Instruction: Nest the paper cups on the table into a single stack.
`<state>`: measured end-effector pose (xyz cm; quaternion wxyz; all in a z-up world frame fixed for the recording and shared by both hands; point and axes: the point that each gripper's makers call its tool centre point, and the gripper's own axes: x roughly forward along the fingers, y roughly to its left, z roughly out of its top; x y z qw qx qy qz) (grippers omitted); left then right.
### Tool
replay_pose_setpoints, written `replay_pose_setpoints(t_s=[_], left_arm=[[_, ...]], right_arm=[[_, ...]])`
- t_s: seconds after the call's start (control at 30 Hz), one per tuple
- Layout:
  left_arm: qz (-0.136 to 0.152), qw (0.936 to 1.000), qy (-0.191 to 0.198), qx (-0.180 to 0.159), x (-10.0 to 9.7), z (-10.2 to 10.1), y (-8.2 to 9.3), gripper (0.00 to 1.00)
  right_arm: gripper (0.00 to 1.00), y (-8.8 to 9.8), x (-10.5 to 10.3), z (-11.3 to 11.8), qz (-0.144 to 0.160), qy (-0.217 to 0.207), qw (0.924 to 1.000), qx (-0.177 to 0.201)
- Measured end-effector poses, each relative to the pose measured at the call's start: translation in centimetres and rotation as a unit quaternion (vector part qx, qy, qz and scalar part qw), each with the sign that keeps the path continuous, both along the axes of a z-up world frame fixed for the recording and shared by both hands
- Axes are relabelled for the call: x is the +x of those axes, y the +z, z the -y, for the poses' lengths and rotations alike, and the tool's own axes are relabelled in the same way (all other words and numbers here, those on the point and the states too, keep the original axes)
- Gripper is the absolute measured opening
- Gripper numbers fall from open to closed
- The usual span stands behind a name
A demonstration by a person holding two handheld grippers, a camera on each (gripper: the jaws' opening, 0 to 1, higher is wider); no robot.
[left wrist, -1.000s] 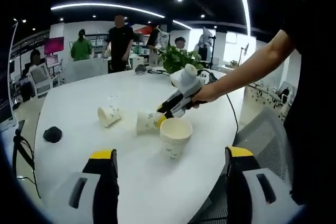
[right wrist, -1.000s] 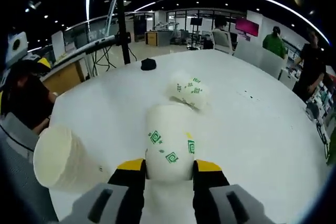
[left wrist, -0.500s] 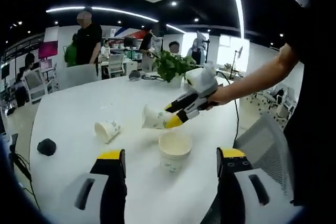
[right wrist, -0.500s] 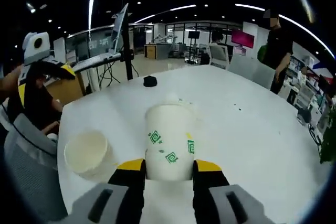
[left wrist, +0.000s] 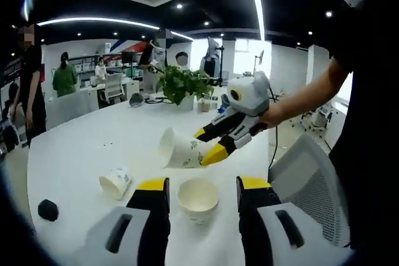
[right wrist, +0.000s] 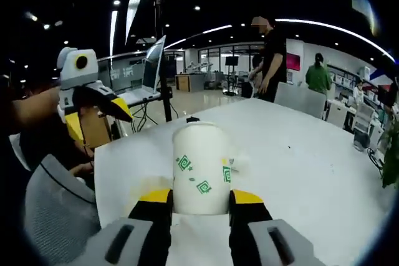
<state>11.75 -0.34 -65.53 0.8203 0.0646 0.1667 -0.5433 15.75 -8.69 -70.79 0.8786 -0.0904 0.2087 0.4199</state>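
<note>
White table (left wrist: 93, 147) spreads under both my tongs. Nearest, my left gripper (left wrist: 202, 194) hangs with jaws apart around nothing, the stack (left wrist: 198, 200) standing mouth-up just beyond its tips. Above that, my right gripper (left wrist: 209, 144) is clamped on a cup (left wrist: 181, 149), held off the table on its side, mouth pointing away from the tongs; I judge it needs righting before it drops in. Farther left, a loose cup (left wrist: 115, 182) lies tipped over.
</note>
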Motion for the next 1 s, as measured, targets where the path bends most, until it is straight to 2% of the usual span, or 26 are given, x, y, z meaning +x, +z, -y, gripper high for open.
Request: replay_pose_setpoints(t_s=[0.27, 0.6, 0.73, 1.0], left_arm=[[0.0, 0.9992, -0.039, 0.009, 0.2, 1.3, 0.3, 0.3], [-0.001, 0.9959, -0.087, 0.024, -1.0, 2.5, -0.2, 0.2], [0.004, 0.9936, -0.108, 0.033, -1.5, 2.6, -0.3, 0.13], [0.001, 0.9904, -0.132, 0.041, -2.2, 2.6, -0.5, 0.07]], right_arm=[[0.34, 0.5, -2.0, -0.4, 0.02, 0.032, 0.9993, -0.008], [0.34, 0.7, -3.9, -1.5, 0.04, 0.077, 0.9962, -0.014], [0.34, 0.8, -4.1, -2.0, 0.054, 0.096, 0.9938, -0.018], [0.34, 1.1, -4.7, -2.7, 0.078, 0.121, 0.9892, -0.027]])
